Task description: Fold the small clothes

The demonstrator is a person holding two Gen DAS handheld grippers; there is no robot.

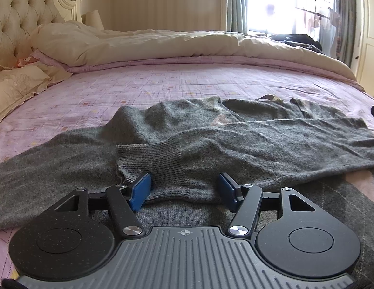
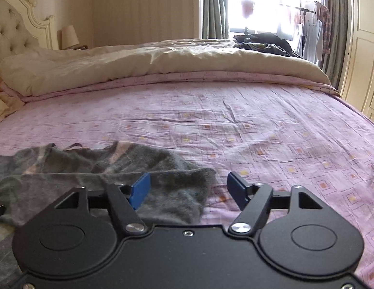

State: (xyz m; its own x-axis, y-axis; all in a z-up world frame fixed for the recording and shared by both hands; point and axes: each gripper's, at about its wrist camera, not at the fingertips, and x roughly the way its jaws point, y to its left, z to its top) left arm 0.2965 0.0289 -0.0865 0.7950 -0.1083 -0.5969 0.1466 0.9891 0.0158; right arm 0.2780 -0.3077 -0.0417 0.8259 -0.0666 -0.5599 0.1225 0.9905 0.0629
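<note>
The grey sweater [image 1: 211, 139] lay on the bed [image 1: 162, 82]; left tool [image 1: 184, 190] spread astride its ribbed cuff [image 1: 148, 163], right tool [image 2: 187, 190] spread, empty; pinching the cuff squarely should carry the sleeve across

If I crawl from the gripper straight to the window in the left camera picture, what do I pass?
left gripper → ribbed cuff of the grey sweater → pink patterned sheet → cream duvet → curtain beside the bright window.
</note>
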